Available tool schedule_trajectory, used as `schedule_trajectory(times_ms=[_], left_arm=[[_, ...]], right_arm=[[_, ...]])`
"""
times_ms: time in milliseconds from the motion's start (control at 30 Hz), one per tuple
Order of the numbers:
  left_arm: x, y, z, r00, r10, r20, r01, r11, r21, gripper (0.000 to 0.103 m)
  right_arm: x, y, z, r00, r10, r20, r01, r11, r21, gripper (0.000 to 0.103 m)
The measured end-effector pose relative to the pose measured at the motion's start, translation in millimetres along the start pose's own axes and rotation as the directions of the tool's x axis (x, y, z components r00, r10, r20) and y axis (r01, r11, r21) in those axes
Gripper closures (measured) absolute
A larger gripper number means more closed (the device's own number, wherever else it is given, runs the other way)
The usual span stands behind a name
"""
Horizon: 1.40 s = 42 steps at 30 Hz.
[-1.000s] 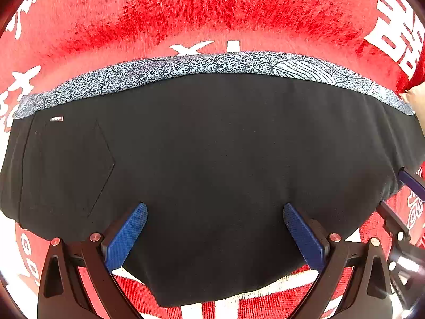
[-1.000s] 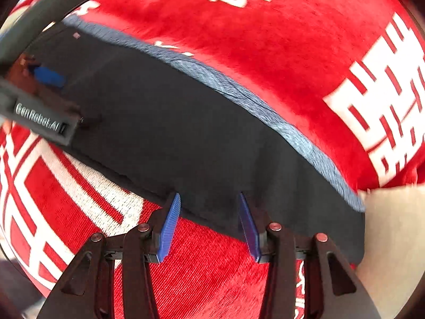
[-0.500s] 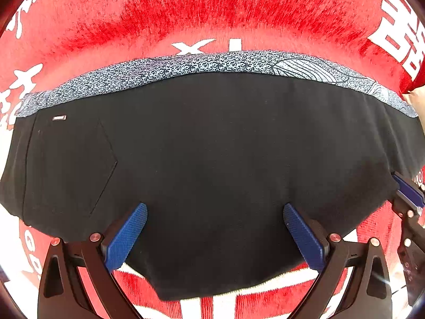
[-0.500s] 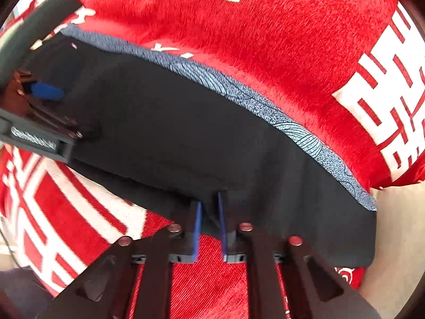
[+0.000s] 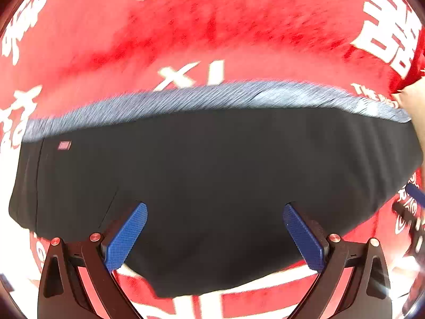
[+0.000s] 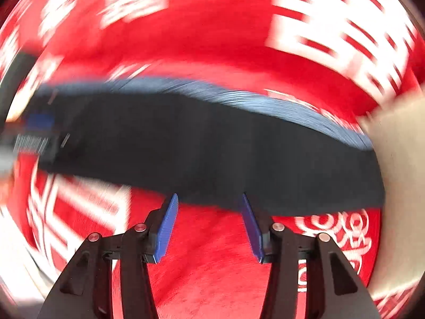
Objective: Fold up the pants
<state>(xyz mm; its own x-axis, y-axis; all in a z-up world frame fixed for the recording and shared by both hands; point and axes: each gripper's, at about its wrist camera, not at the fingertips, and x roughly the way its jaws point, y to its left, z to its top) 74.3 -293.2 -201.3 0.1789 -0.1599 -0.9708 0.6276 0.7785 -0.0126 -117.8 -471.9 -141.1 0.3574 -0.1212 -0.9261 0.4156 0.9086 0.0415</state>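
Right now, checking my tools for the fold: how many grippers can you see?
2. The left gripper hangs open over the black pants; the right gripper, jaws opening, is at their near edge.

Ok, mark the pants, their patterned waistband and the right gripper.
pants (image 5: 212, 175), left wrist view, middle of the black fabric
patterned waistband (image 5: 186, 101), left wrist view, grey band
right gripper (image 6: 208, 200), right wrist view, between fingertips, jaws opening

Left gripper (image 5: 215, 228) wide apart, right gripper (image 6: 208, 224) opening

I'd guess a home: all I see is a red plush cloth (image 5: 239, 40) with white printed characters.
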Motion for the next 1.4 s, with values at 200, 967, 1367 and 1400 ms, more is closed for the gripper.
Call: schedule_trajectory(times_ms=[200, 967, 1367, 1400], left_arm=[[15, -61, 39, 0.999, -0.01, 0.034, 0.01, 1.0, 0.016, 0.0], [60, -172, 120, 0.999, 0.019, 0.034, -0.02, 0.999, 0.035, 0.0], [64, -174, 94, 0.995, 0.029, 0.095, -0.033, 0.999, 0.038, 0.0], [63, -175, 91, 0.994, 0.029, 0.105, -0.034, 0.999, 0.039, 0.0]], right_arm=[[32, -122, 34, 0.999, 0.023, -0.038, -0.003, 0.892, 0.451, 0.081], [84, -212, 78, 0.991, -0.124, -0.044, 0.131, 0.904, 0.408, 0.081], [45, -231, 13, 0.996, -0.083, -0.027, 0.084, 0.817, 0.571, 0.074], [42, -227, 7, 0.997, -0.078, -0.027, 0.079, 0.817, 0.571, 0.074]])
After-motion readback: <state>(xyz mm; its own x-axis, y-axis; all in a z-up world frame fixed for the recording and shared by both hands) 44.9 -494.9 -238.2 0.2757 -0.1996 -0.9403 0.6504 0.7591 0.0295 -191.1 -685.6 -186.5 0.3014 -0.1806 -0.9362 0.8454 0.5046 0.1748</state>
